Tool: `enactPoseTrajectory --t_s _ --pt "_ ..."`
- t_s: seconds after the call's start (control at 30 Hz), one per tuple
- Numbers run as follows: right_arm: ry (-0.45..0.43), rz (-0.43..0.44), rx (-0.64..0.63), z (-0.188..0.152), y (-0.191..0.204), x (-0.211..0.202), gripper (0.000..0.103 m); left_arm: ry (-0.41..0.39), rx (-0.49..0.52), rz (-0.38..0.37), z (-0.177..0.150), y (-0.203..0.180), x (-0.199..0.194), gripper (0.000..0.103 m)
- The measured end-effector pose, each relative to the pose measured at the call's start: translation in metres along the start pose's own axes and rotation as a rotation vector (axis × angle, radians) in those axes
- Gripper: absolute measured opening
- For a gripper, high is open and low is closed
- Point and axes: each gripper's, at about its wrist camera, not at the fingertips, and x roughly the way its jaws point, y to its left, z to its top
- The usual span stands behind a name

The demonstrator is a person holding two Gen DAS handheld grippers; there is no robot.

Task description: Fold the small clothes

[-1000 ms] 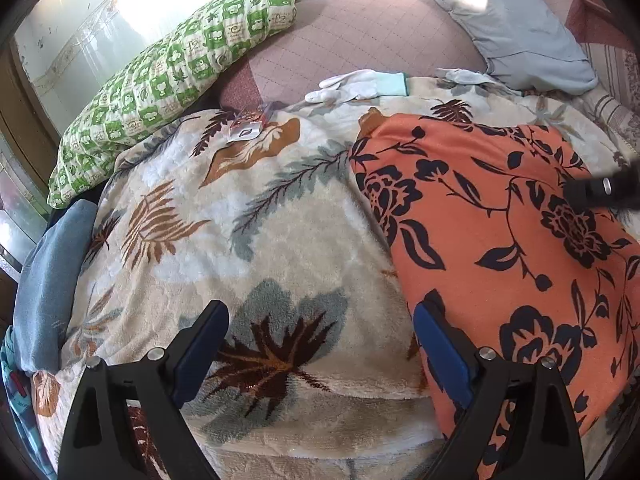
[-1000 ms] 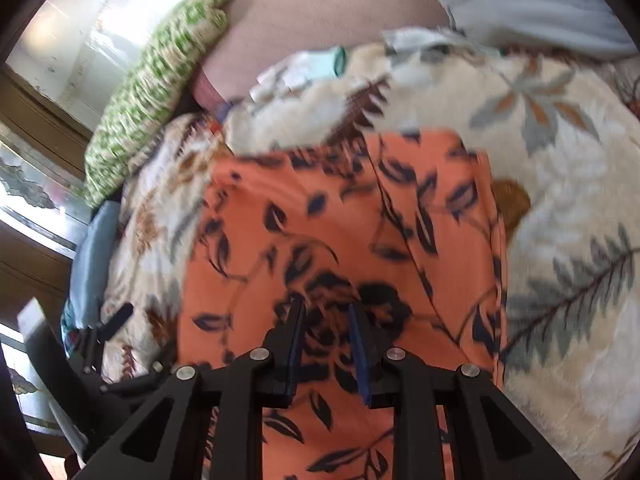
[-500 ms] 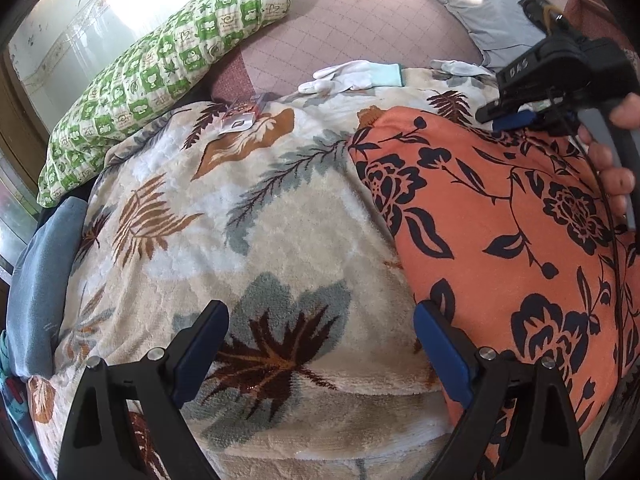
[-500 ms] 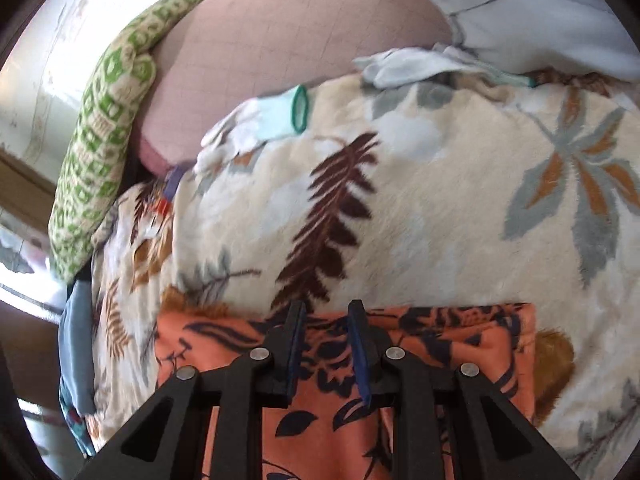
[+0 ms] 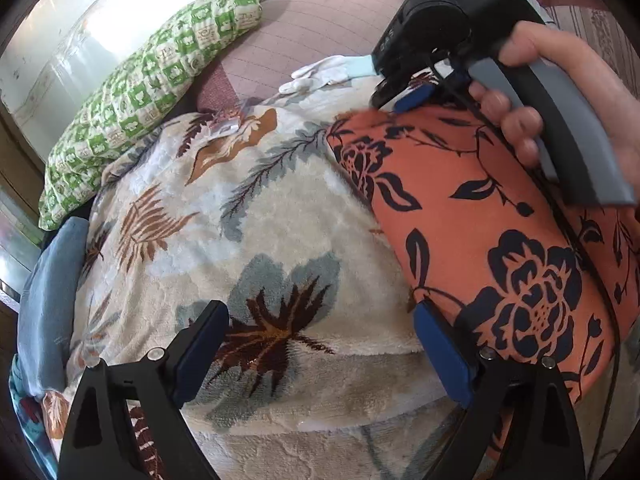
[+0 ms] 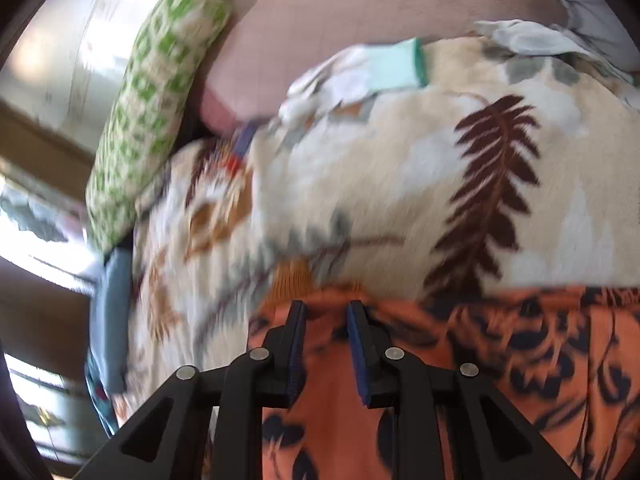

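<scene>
An orange garment with dark flowers [image 5: 480, 208] lies flat on a leaf-patterned blanket [image 5: 280, 208]. My left gripper [image 5: 320, 316] stands wide open low over the blanket, its right finger beside the garment's near left corner, nothing between its fingers. In the left wrist view a hand [image 5: 560, 80] holds my right gripper [image 5: 404, 98] over the garment's far left corner. In the right wrist view that gripper [image 6: 327, 308] hangs just above the garment's [image 6: 500, 360] far edge, jaws a narrow gap apart, no cloth pinched. The picture there is blurred.
A green checked pillow [image 5: 152, 80] lies at the far left on a pink quilted sheet [image 5: 320, 28]. A white glove with a pale teal cuff [image 5: 324, 74] rests at the blanket's far edge. A blue folded cloth [image 5: 48, 288] lies at the left edge.
My right gripper has travelled across the garment from its middle to its far left corner, and its hand has come into the left wrist view. The left gripper has stayed put.
</scene>
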Motion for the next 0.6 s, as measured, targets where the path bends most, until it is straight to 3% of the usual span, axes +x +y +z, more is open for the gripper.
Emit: enactPoseTrajectory --t_s 0.07,0.1,0.17,0.27,0.43,0.53,0.6 --pt "-0.069 -0.160 0.044 0.011 -0.011 -0.010 0.026 0.017 -0.025 -0.025 -0.001 0.006 0.002 0.094" --pt "-0.069 -0.156 0.063 0.012 -0.016 -0.012 0.026 0.023 -0.035 -0.032 -0.001 0.009 0.002 0.094" --pt "-0.073 -0.055 0.097 0.009 -0.026 -0.027 0.026 0.012 -0.047 -0.039 -0.002 0.012 -0.001 0.094" --pt "-0.126 -0.018 0.050 -0.007 -0.027 -0.064 0.026 -0.035 -0.072 -0.053 -0.001 0.016 -0.016 0.094" --pt "-0.163 -0.054 0.056 -0.050 -0.053 -0.120 0.026 -0.091 -0.071 -0.065 0.003 0.007 -0.033 0.094" --pt "-0.157 -0.126 0.087 -0.075 -0.082 -0.138 0.027 -0.089 -0.042 -0.055 0.002 -0.007 -0.032 0.094" --pt "-0.159 -0.106 0.144 -0.086 -0.107 -0.146 0.025 -0.098 -0.023 -0.028 0.001 -0.016 -0.031 0.094"
